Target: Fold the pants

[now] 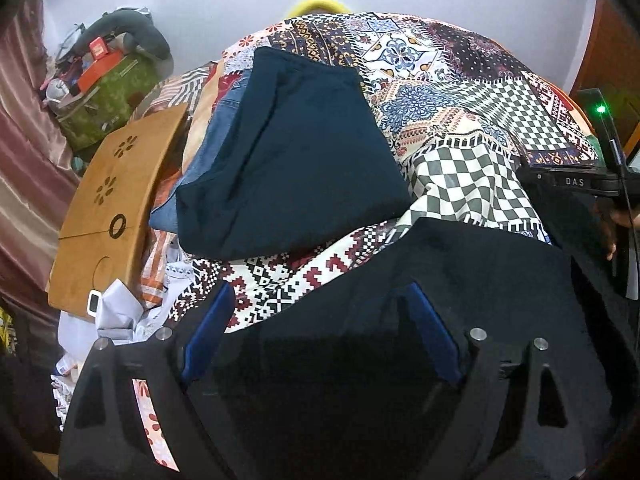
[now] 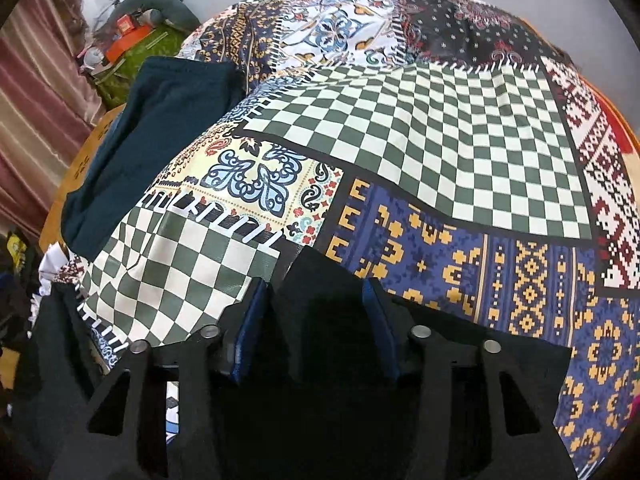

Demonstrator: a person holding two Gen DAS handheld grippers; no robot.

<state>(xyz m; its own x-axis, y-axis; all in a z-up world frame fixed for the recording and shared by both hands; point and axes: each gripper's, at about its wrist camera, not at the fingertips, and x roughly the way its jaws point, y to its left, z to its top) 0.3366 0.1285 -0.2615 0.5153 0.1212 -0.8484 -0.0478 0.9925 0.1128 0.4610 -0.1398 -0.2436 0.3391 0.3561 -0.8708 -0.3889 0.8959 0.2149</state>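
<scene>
Far left in the left wrist view: curved brown wooden lap-tray w/ flower cut-outs (image 1: 108,216), leaning at the edge of the bed. Just beside it, a folded dark teal cloth garment (image 1: 292,152) sits on top of a folded blue denim piece (image 1: 202,176), so there's a done pile already. Both rest on the patchwork bedsheet w/ checker and geometric prints (image 1: 460,120).

Nearer the cam, the black fabric pants (image 1: 460,280) lie across the sheet's near edge. Left gripper (image 1: 320,332): blue pads spread wide, black cloth lying between them but not pinched as far as I can see. I'd call it released, resting over the pants, not gripping.

Right wrist view: teal garment (image 2: 132,152) at left again, bedsheet (image 2: 440,120) filling the rest. Right gripper (image 2: 316,312) has its blue pads set closer, w/ a raised ridge of the black pants (image 2: 316,320) standing up between them. Looks like it's clenched on that ridge, or just about; pads appear to touch the cloth on both sides.

Step in hand, my read: picking up the next pair, getting hold of an edge w/ both grippers before spreading it flat. Fold itself not yet begun.

Next move needs: left gripper to close on cloth near its own end, both grips on matching edges (waistband or hem; can't tell which, fabric too dark), then lift and lay flat on the open checker area, clear of the pile.
</scene>
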